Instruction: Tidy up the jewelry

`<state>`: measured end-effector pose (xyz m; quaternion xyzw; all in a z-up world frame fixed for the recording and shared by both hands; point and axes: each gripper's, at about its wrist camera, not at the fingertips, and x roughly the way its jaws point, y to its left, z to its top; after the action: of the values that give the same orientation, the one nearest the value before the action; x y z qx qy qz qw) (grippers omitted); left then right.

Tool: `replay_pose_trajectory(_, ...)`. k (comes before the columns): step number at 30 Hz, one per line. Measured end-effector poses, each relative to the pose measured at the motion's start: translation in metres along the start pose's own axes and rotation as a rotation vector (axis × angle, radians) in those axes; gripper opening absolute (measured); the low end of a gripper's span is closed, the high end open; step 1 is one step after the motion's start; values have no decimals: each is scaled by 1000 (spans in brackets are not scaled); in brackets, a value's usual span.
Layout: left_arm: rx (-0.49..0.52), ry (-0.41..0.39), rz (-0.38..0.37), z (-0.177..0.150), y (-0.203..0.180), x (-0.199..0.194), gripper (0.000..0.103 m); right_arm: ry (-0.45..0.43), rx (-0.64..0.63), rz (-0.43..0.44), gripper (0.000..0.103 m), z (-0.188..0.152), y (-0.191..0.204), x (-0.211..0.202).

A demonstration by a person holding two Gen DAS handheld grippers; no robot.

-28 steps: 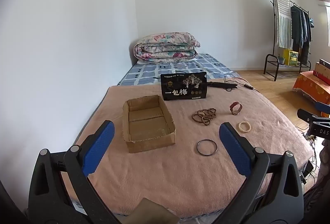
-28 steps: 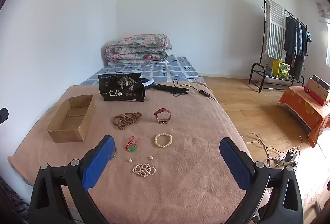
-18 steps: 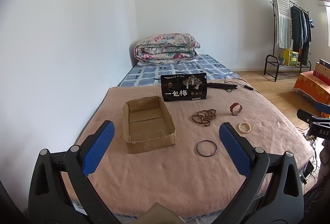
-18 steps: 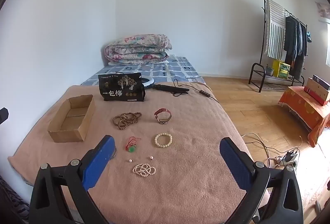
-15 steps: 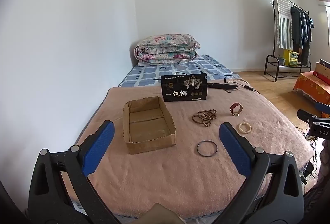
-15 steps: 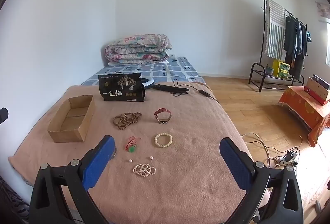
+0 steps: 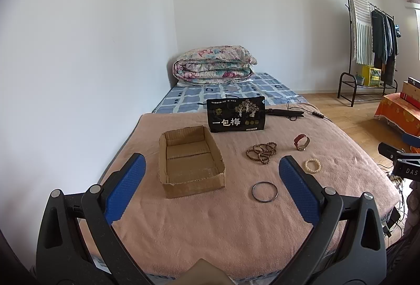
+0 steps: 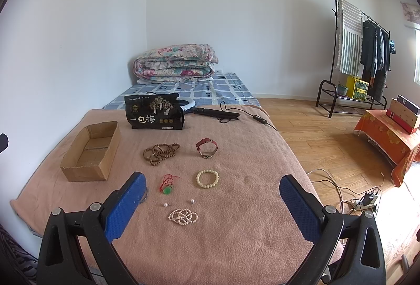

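— Where are we in the job?

— At the very start, I'd say. My left gripper (image 7: pixel 212 186) and right gripper (image 8: pixel 212 202) both hang above the near edge of the bed, jaws spread wide, nothing in either.

— And the jewelry?

— All loose on the pink blanket (image 8: pixel 236 232): wooden beads (image 8: pixel 160 150), red watch (image 8: pixel 206 148), cream bracelet (image 8: pixel 207 178), jade pendant (image 8: pixel 167 184), pearl strand (image 8: pixel 183 216), two loose pearls, a metal bangle (image 7: pixel 264 192). The cardboard box (image 7: pixel 190 160) sits to the left, bare inside.

— Next?

— I'd go down on the bangle first (nearest the box), pinching its rim, since it lies flat.
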<state>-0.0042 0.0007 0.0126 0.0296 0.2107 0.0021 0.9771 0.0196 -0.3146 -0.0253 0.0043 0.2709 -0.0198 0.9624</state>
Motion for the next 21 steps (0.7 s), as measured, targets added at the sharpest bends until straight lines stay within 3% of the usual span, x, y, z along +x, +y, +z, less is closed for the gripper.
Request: replay_pose_trajectory(21,-3,-4,6,13,11,-1,103,6,-4,0,103,-2,2,2)
